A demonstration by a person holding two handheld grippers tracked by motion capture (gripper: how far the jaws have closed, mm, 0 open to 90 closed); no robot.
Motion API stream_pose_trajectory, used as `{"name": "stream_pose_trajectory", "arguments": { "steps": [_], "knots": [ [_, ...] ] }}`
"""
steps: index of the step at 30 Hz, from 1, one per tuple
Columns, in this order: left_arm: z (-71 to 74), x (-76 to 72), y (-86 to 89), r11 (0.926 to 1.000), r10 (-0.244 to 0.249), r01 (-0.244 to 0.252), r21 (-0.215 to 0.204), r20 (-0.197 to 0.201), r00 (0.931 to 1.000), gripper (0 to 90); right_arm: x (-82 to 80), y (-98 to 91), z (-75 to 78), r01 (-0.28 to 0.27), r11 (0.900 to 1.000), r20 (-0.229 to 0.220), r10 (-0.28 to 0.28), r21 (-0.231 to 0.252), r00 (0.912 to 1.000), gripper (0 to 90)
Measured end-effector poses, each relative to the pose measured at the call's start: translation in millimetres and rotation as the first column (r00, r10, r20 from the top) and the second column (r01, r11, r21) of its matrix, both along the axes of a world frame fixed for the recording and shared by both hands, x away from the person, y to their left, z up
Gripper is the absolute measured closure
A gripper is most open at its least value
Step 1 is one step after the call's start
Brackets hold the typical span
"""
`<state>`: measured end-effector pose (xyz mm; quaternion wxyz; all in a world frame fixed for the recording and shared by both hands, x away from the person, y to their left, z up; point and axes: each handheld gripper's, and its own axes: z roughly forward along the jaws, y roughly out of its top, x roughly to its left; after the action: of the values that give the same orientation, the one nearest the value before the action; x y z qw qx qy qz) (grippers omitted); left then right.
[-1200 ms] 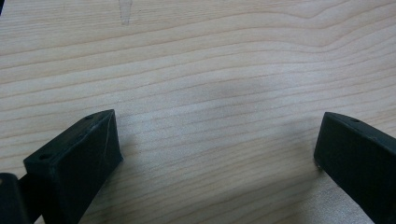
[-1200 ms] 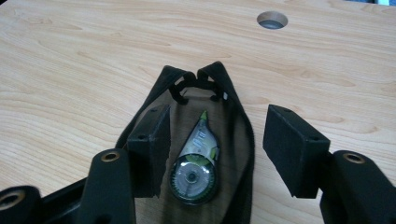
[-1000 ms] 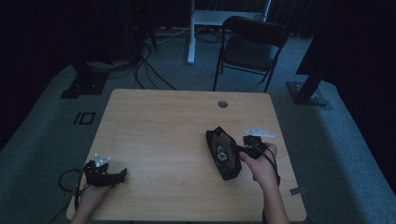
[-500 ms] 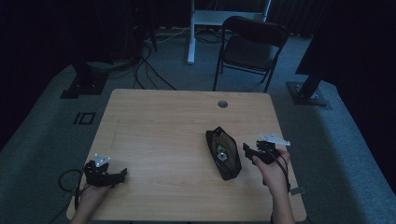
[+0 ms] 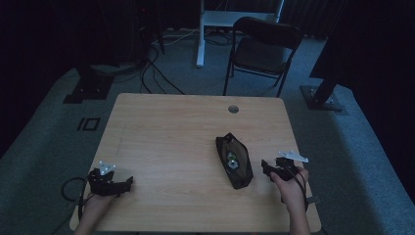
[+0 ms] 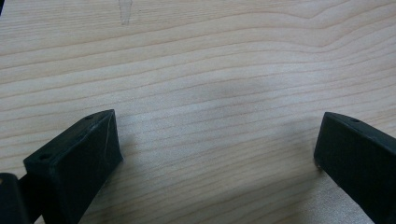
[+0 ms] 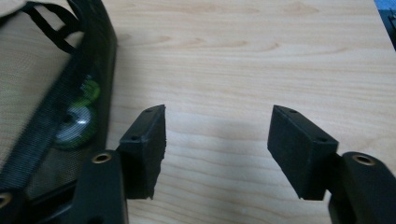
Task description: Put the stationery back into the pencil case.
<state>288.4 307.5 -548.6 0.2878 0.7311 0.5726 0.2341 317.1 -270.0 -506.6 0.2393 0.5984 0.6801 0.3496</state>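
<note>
1. The black mesh pouch (image 5: pixel 234 160) lies right of the tabletop's (image 5: pixel 161 127) centre.
2. Right gripper (image 5: pixel 275 170), just beside it, has been opening, nothing between its jaws; approach the pouch's rim squarely.
3. Left gripper (image 5: pixel 111 182), spread and empty, near the front-left corner, could steady the pouch.

A light wooden table (image 5: pixel 166 127) bears a black mesh pouch (image 5: pixel 235 160).

A pale wooden table (image 5: pixel 166 142) with a round cable hole (image 5: pixel 233 109) near its far edge stands on grey carpet (image 5: pixel 352 147). Beyond the table's far edge is a dark folding chair (image 5: pixel 262 51), with a white desk leg (image 5: pixel 200 34) left of it. Black cables (image 5: pixel 151 73) trail left of the leg. The room is dim, its far wall dark
</note>
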Motion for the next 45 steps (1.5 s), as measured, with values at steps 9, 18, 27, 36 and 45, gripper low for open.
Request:
{"name": "stream_pose_trajectory", "arguments": {
  "steps": [9,18,27,36,45],
  "knots": [
    [0.0,0.0,0.0,1.0,0.0,0.0,0.0,0.0,1.0,0.6,-5.9,-7.3,-19.8,0.01,0.9999,-0.034,-0.01,-0.011,0.9994,34.4],
    [0.0,0.0,0.0,1.0,0.0,0.0,0.0,0.0,1.0,0.6,-10.6,-10.2,-36.5,0.009,0.9997,-0.047,-0.01,-0.024,0.9988,30.6],
    [0.0,0.0,0.0,1.0,0.0,0.0,0.0,0.0,1.0,0.6,-13.3,-14.7,-43.4,0.017,0.9992,-0.03,-0.018,-0.035,0.9994,29.0],
    [0.0,-0.1,0.1,1.0,-0.001,0.001,0.001,0.0,1.0,0.6,-12.7,-15.5,-45.9,-0.035,0.9963,-0.024,0.033,-0.079,0.9992,19.8],
    [0.0,0.0,0.0,1.0,0.0,0.0,0.0,0.0,1.0,0.6,-11.9,-14.5,-46.1,-0.061,0.9944,-0.03,0.059,-0.086,0.9978,17.0]
  ]
}}
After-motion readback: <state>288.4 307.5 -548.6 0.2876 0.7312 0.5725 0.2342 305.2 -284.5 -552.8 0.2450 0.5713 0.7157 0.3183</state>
